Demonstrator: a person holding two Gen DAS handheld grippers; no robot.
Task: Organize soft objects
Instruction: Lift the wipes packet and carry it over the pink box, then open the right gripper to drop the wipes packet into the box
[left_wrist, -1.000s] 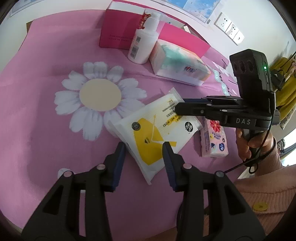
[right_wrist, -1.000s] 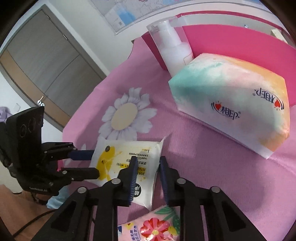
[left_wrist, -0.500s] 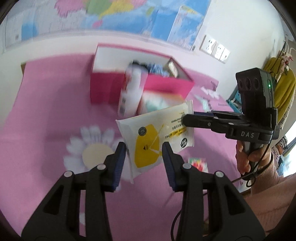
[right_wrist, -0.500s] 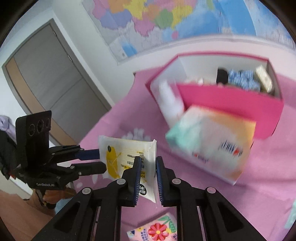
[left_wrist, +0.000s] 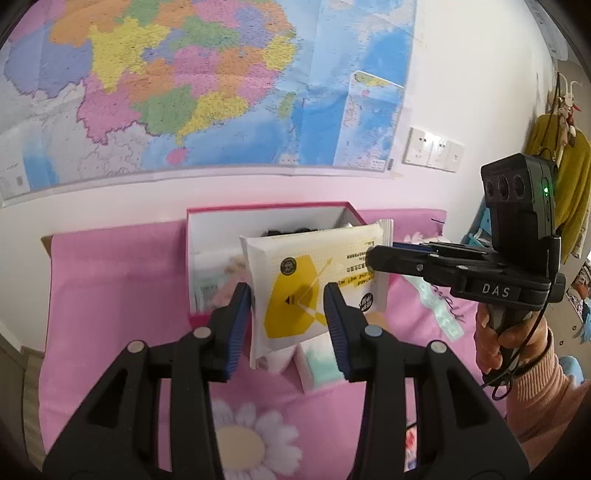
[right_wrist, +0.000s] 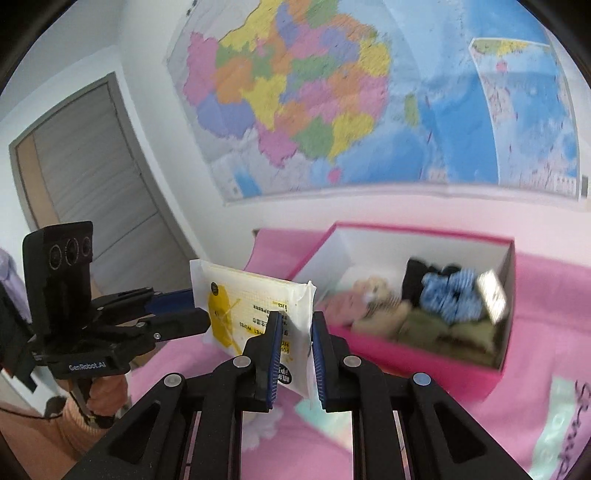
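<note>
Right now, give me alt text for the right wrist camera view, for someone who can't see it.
Both grippers, right gripper and left gripper, hold a white-and-yellow wet wipes pack in the air above a pink cloth. Behind it sits an open pink box of soft items, under a wall map.

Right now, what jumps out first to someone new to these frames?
The white-and-yellow wet wipes pack, held in mid-air between the left gripper and right gripper, each clamped on one end. Behind it, an open pink box with soft items inside sits on the pink cloth. A big colourful map fills the wall.
</note>
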